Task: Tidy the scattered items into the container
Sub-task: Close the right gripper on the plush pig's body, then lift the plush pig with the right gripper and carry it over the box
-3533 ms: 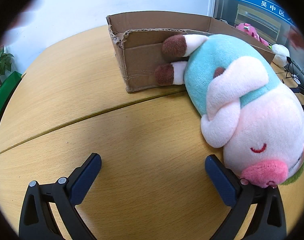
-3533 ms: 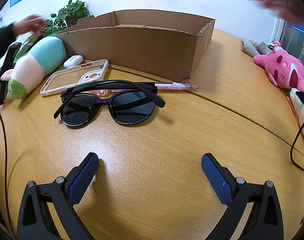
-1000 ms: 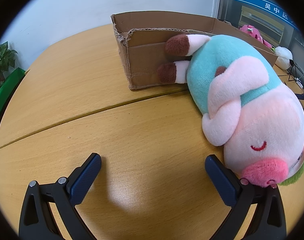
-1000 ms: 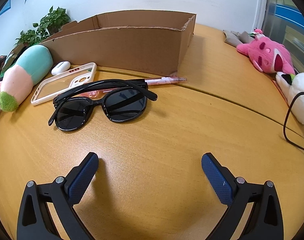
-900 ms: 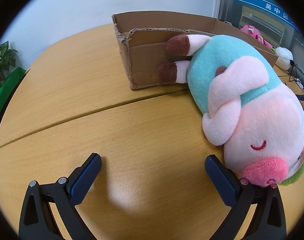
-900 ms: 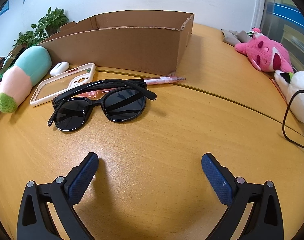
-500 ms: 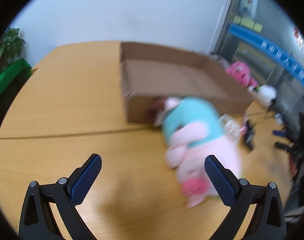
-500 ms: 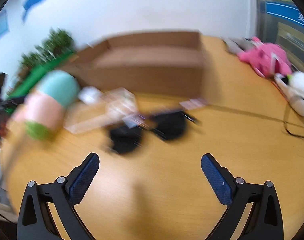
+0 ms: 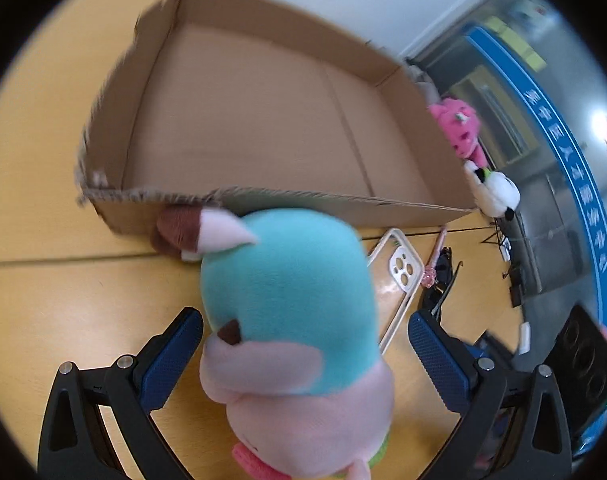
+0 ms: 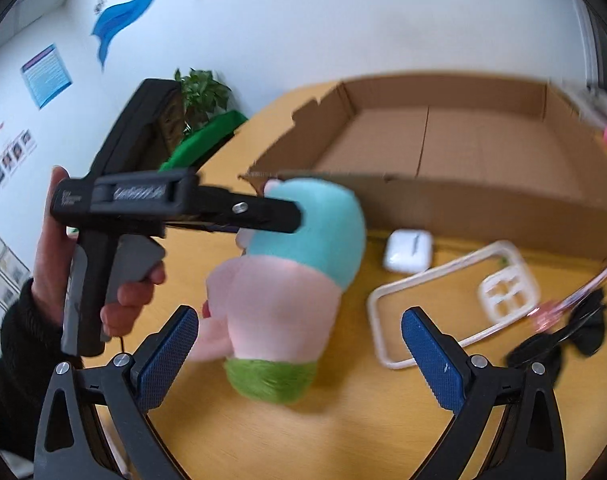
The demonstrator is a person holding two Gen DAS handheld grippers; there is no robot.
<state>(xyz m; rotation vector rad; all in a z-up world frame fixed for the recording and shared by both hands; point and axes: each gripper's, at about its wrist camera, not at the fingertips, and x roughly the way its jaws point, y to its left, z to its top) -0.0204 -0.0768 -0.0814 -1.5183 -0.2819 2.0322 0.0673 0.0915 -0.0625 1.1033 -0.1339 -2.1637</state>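
A plush pig in a teal shirt lies on the wooden table, its feet against the front wall of an open cardboard box. My left gripper is open, its fingers either side of the pig's body, not touching. The pig also shows in the right wrist view, where my right gripper is open above its green-haired head. The box is empty inside. A clear phone case, a white earbud case, black sunglasses and a pink pen lie right of the pig.
The left gripper's black body and the hand holding it sit at the left in the right wrist view. A pink plush and a white plush lie beyond the box. A potted plant stands behind the table.
Both grippers have risen and swung over the pig. The left one now straddles the pig's body; the right one turned left from the sunglasses to the pig. Both stay open.
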